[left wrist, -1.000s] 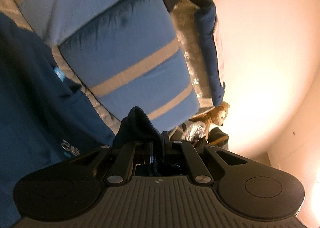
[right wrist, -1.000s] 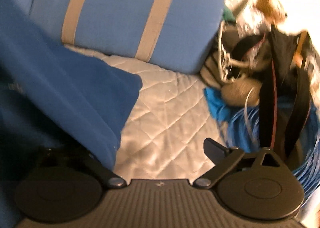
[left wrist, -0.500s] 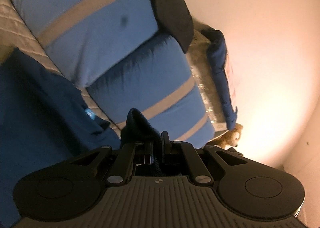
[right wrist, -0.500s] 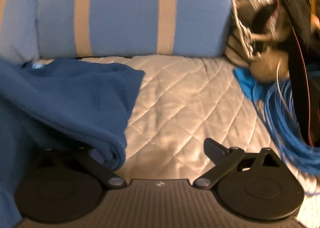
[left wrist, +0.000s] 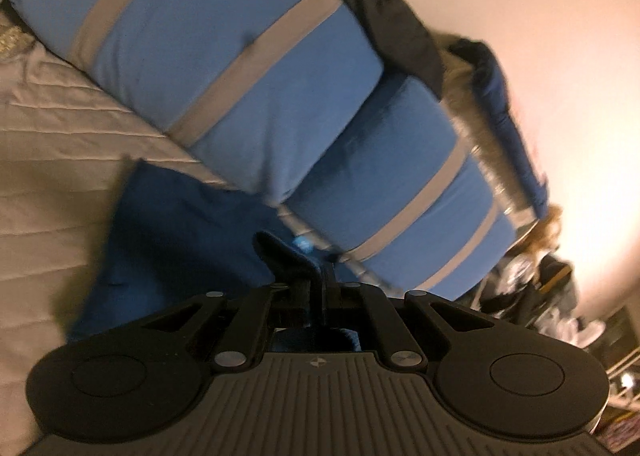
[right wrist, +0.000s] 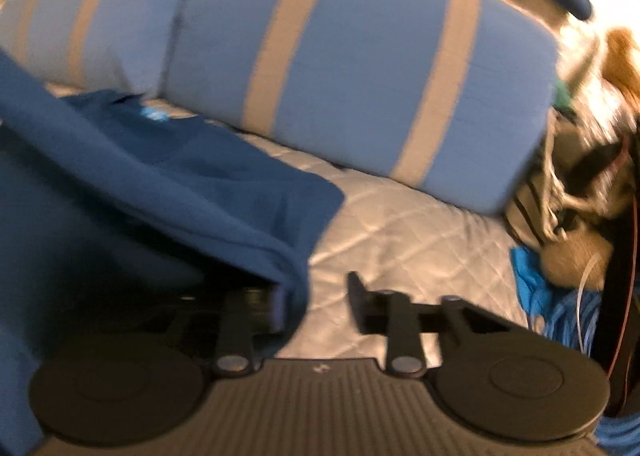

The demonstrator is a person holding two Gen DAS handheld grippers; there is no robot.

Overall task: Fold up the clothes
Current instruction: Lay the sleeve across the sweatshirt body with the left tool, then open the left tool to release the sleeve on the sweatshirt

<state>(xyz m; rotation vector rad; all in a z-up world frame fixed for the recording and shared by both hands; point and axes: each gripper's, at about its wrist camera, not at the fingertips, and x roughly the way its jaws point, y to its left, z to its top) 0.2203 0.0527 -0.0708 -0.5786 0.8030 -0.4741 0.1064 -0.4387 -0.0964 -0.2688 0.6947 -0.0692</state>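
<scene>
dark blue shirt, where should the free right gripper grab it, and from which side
Take the dark blue shirt at the free corner of its folded edge, near the right gripper. The jaws stand open, one finger already under the drooping cloth. Come in low from the bare quilt side, since that edge hangs loose there, while the left gripper pinches another part.

bedroom: quilted bed, striped pillows

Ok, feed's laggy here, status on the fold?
Left gripper shut on shirt. Right gripper open, shirt draped over one finger. Pillows close behind, nothing blocking.
</scene>
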